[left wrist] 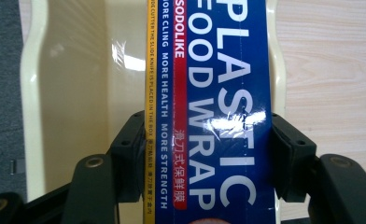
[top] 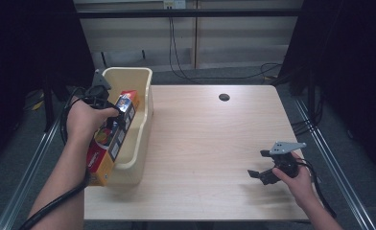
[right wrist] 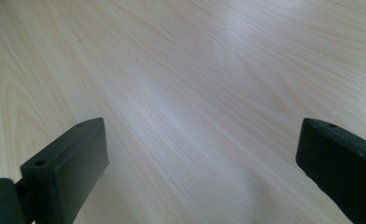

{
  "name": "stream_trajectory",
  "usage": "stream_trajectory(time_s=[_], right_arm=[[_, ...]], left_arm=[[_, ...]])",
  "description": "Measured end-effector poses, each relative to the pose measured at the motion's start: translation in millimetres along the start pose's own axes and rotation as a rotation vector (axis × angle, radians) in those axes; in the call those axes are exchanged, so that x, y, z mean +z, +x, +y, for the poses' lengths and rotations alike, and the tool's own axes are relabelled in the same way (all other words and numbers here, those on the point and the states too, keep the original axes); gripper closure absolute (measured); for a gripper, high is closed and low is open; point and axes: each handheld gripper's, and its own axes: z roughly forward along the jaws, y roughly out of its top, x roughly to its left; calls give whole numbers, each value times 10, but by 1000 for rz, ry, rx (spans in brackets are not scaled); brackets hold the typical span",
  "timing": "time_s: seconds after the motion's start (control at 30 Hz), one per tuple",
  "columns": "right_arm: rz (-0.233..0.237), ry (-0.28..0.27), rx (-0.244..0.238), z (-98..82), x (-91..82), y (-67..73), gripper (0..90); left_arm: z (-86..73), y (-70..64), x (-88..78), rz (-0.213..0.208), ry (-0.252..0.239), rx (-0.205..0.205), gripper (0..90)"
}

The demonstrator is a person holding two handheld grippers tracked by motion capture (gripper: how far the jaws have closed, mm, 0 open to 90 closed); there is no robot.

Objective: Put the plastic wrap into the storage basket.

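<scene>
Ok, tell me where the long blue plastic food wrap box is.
High view, left side: the blue plastic food wrap box is clamped in the left gripper, angled into the cream plastic bin.

Light wood-grain table (top: pixel 215 143) with one dark round hole (top: pixel 224 97) near its far edge. Grey floor (top: pixel 13 158) (cables (top: pixel 186 72) trail across it). Pale panelled wall (top: pixel 191 33) behind; black curtains (top: pixel 349 57) flank both sides.
</scene>
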Motion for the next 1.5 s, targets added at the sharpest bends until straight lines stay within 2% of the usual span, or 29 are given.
stream_trajectory(time_s=[0.2,0.63,0.93,0.97,1.0,1.1,1.5], right_arm=[[-5,-3,-5,-2,7,0,19],[-3,-1,-6,-3,13,3,19],[-3,0,-6,-4,15,5,19],[-2,0,-7,-4,16,5,19],[-2,0,-6,-4,16,6,19],[-2,0,-6,-4,15,6,19],[8,5,-4,-6,26,2,19]], left_arm=[[-2,7,50,0,4,6,404],[4,49,203,-6,31,-13,402],[21,32,281,0,44,-17,401],[23,40,290,10,41,-9,401],[22,33,306,4,44,-24,401],[29,36,340,9,52,-13,400],[63,13,431,2,83,-23,397]])
